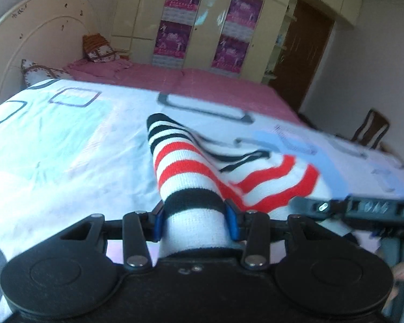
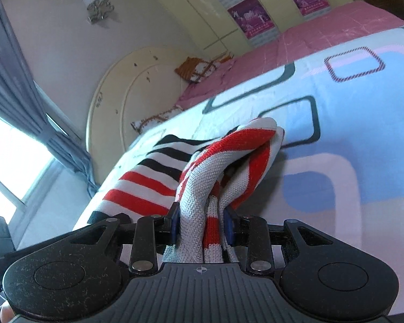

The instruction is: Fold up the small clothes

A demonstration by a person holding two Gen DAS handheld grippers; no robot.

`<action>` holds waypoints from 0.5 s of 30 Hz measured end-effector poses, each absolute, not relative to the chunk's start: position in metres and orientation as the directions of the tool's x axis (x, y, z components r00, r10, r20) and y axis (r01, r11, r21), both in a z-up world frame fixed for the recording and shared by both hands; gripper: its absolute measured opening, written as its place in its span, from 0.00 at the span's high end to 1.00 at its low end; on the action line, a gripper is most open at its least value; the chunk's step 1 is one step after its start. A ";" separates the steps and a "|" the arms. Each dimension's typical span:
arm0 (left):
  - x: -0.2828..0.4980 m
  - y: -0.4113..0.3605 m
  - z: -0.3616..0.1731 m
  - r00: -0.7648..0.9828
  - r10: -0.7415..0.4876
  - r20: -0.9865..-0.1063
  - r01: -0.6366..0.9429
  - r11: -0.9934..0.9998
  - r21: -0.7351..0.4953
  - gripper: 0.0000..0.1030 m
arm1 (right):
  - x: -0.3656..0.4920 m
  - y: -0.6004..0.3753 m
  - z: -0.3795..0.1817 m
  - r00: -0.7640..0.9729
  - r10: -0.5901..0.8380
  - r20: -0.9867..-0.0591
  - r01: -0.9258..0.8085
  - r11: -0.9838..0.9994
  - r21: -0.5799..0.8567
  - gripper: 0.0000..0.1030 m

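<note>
Left gripper and right gripper each clamped the red, black and white striped knit garment; aligning edges evenly looked essential.

Striped sock on patterned bed

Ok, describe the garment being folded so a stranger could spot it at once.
On the bed, a pale quilt with rounded-square outlines covers the near half. On it lies a white knitted striped garment, gripped by both the left tool and right tool. Its bold red and black bands set it apart.
</note>
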State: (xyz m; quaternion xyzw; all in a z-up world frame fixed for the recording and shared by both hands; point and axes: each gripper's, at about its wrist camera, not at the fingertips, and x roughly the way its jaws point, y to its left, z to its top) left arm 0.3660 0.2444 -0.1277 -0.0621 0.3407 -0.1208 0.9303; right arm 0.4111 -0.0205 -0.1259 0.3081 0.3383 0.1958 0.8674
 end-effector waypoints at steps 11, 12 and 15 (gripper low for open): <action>0.372 0.247 -0.141 0.720 -0.251 -0.647 0.183 0.968 -0.172 0.43 | 0.412 -0.040 -0.163 0.680 0.497 -0.539 -0.024 0.749 0.662 0.57; 0.373 0.247 -0.140 0.718 -0.244 -0.651 0.183 0.970 -0.162 0.40 | 0.411 -0.041 -0.163 0.680 0.499 -0.538 -0.011 0.740 0.672 0.57; 0.373 0.249 -0.134 0.706 -0.232 -0.669 0.177 0.973 -0.150 0.40 | 0.406 -0.039 -0.149 0.687 0.464 -0.559 0.001 0.769 0.640 0.57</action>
